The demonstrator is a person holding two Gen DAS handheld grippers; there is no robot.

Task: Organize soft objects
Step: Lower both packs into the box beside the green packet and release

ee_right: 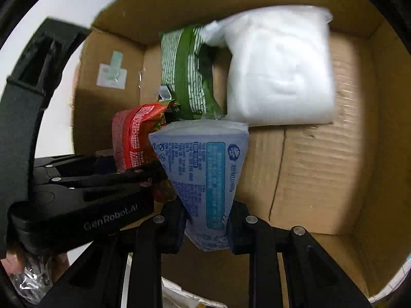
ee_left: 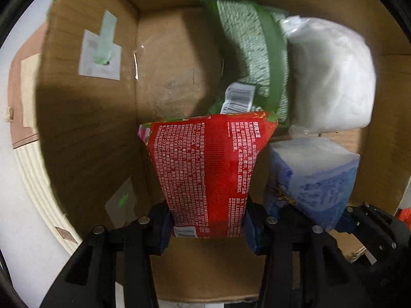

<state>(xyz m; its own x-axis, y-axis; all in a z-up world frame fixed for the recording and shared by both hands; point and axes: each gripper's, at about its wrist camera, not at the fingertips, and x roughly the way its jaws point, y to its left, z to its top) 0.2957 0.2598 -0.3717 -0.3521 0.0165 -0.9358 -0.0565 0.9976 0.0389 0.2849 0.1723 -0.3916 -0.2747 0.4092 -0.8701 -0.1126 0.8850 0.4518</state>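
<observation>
Left gripper [ee_left: 208, 220] clamped on the lower end of a red pack [ee_left: 208, 169], held upright over the open cardboard box [ee_left: 84, 128]. Right gripper [ee_right: 206, 227] clamped on the lower end of a blue pack [ee_right: 203, 169], just to the right of the red pack. Ahead of both grippers, on the box floor: a green pack [ee_left: 254, 51] lying against a white pack [ee_left: 331, 77] to its right. A white label [ee_left: 100, 56] on the box wall, left of the left gripper.
</observation>
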